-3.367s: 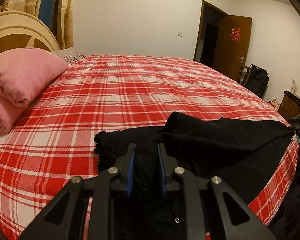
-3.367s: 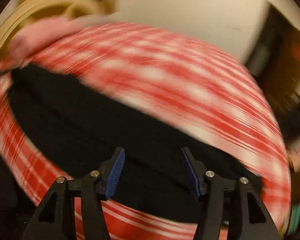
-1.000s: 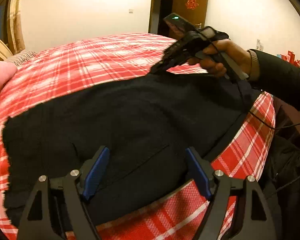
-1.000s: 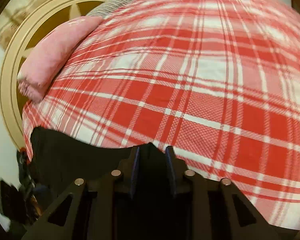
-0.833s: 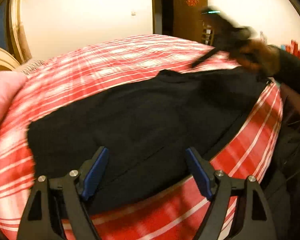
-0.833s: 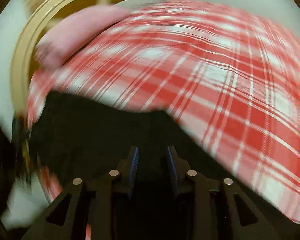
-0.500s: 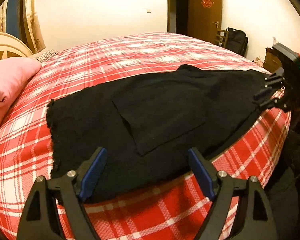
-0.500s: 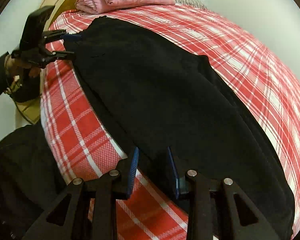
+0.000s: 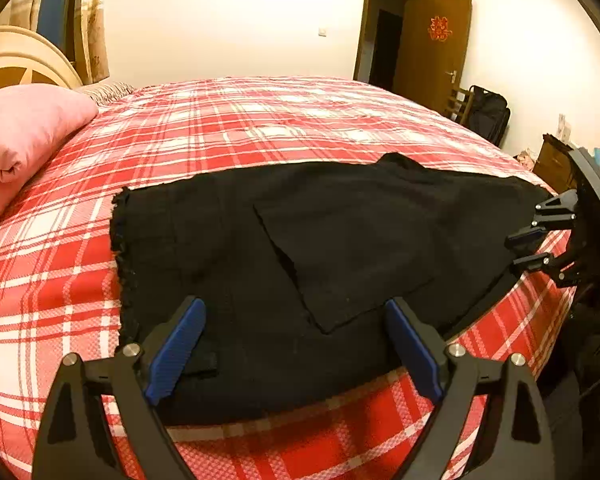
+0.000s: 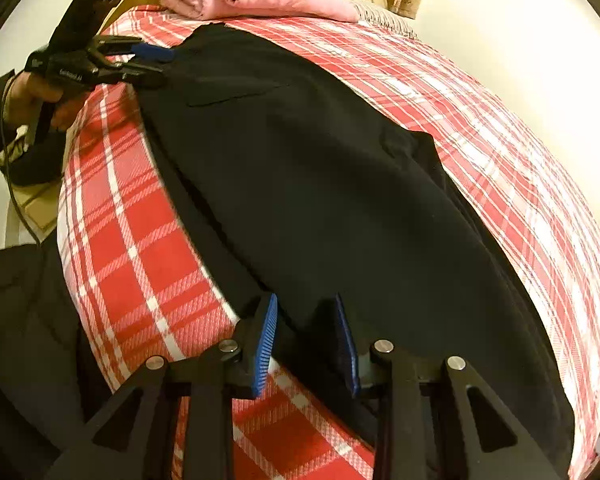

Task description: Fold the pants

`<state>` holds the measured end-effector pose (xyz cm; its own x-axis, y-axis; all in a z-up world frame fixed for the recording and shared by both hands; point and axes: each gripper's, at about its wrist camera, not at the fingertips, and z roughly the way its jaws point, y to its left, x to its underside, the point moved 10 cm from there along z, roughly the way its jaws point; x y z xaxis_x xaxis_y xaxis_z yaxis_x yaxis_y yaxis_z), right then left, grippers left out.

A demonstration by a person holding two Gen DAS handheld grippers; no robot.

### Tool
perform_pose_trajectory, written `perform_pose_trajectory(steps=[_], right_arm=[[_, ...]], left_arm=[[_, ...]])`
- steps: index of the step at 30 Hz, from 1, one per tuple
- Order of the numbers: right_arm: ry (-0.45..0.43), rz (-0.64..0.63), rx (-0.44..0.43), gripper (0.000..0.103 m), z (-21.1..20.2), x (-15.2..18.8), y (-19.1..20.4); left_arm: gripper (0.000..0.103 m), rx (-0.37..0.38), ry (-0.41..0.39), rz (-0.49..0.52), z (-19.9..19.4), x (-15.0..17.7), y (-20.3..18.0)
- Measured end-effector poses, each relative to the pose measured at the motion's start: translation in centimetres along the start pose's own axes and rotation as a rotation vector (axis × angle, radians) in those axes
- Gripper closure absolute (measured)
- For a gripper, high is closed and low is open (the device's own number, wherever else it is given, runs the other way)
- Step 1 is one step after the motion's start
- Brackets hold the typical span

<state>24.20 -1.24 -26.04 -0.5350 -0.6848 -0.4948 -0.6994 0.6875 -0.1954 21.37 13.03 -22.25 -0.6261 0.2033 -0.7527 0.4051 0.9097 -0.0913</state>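
A red plaid bed [image 9: 260, 120] carries the black pants [image 9: 320, 240], laid along its near edge with their long axis running from one pair of tongs to the other. The left gripper [image 9: 292, 348] stands wide apart, empty, at the frayed end. The right gripper [image 10: 306, 340], only partly apart, straddles the hem; whether it pinches, I cannot tell. Only the right view shows the hand [image 10: 32, 96].

Black pants [image 9: 300, 248] now spread flat along bed edge, no longer bunched; left tool [image 9: 296, 354] released, jaws wide apart.
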Motion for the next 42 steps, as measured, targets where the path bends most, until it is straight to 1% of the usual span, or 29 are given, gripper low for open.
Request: perform_pose_trajectory(steps=[1, 2, 3, 10, 13, 14, 16, 17, 18, 19, 20, 21, 23, 24, 26, 29, 30, 31, 33, 35, 36, 38, 40, 42], right_arm=[[-0.003, 0.003, -0.004, 0.086, 0.1, -0.1, 0.0], [-0.006, 0.002, -0.001, 0.096, 0.0, -0.3, 0.0], [-0.005, 0.001, -0.003, 0.101, -0.1, -0.5, 0.1], [-0.008, -0.034, -0.015, 0.102, -2.8, -0.3, 1.8], [0.012, -0.067, 0.027, 0.101, -0.8, 0.5, 2.0], [0.006, -0.073, 0.037, 0.100, -0.1, 0.7, 2.0], [-0.022, -0.073, 0.040, 0.099, -0.2, 0.5, 1.8], [-0.012, -0.052, 0.026, 0.091, -0.4, 0.5, 1.5], [-0.011, -0.016, 0.007, 0.070, -0.8, 0.6, 1.0], [-0.019, 0.027, -0.007, 0.058, -1.5, 0.8, 0.2], [-0.029, 0.057, -0.008, 0.050, -2.2, 1.1, -0.6], [-0.042, 0.092, -0.003, 0.050, -3.1, 1.6, -1.8], [-0.055, 0.157, 0.029, 0.050, -4.7, 2.7, -4.2], [-0.060, 0.209, 0.054, 0.050, -5.8, 3.8, -6.1], [-0.067, 0.317, 0.097, 0.050, -7.5, 6.1, -9.6], [-0.062, 0.532, 0.171, 0.050, -10.3, 11.1, -15.8], [-0.060, 0.612, 0.207, 0.050, -11.4, 13.3, -18.0], [-0.052, 0.704, 0.253, 0.050, -12.6, 16.0, -20.4], [-0.048, 0.864, 0.321, 0.050, -15.0, 20.8, -24.0], [-0.039, 1.041, 0.378, 0.050, -17.3, 26.3, -27.3], [-0.022, 1.127, 0.416, 0.050, -18.4, 29.3, -28.7], [-0.006, 1.251, 0.466, 0.050, -20.2, 34.2, -30.5], [0.007, 1.331, 0.459, 0.050, -20.8, 37.0, -31.4], [-0.015, 1.388, 0.397, 0.050, -20.6, 38.5, -31.6]], left_arm=[[0.009, -0.002, 0.004, 0.010, 0.1, 0.0, -0.1], [0.009, -0.005, 0.006, 0.019, 0.2, 0.0, -0.2], [0.009, -0.006, 0.011, 0.032, 0.3, 0.0, -0.2], [0.009, 0.032, 0.037, 0.059, -0.3, 0.4, 0.3], [0.009, 0.037, 0.040, 0.066, -0.3, 0.6, 0.2], [0.009, 0.033, 0.042, 0.058, -0.3, 0.5, 0.1], [0.009, 0.026, 0.036, 0.042, -0.9, 0.3, 0.0], [0.010, 0.018, 0.023, 0.038, -1.6, -0.1, -0.4], [0.010, 0.020, 0.007, 0.040, -2.2, -0.6, -0.7], [0.010, 0.029, -0.027, 0.052, -3.3, -1.3, -1.6], [0.009, 0.029, -0.055, 0.067, -4.2, -2.0, -2.3], [0.009, 0.027, -0.077, 0.086, -4.9, -2.7, -3.2], [0.009, 0.037, -0.092, 0.121, -5.1, -3.8, -4.9], [0.009, 0.046, -0.097, 0.146, -4.9, -4.5, -6.2], [0.009, 0.094, -0.093, 0.199, -3.6, -5.7, -9.5], [0.010, 0.183, -0.062, 0.260, -0.4, -6.8, -14.4], [0.010, 0.219, -0.038, 0.290, 1.1, -6.9, -16.7], [0.012, 0.238, -0.029, 0.310, 2.1, -7.0, -18.1], [0.012, 0.301, 0.001, 0.360, 4.2, -6.8, -21.9], [0.012, 0.365, 0.023, 0.414, 5.9, -6.4, -25.6], [0.012, 0.377, 0.028, 0.433, 6.4, -6.3, -26.8], [0.012, 0.414, 0.049, 0.450, 7.7, -6.1, -29.3], [0.012, 0.443, 0.069, 0.451, 8.7, -5.9, -31.0], [0.012, 0.454, 0.086, 0.449, 9.3, -5.5, -31.6]])
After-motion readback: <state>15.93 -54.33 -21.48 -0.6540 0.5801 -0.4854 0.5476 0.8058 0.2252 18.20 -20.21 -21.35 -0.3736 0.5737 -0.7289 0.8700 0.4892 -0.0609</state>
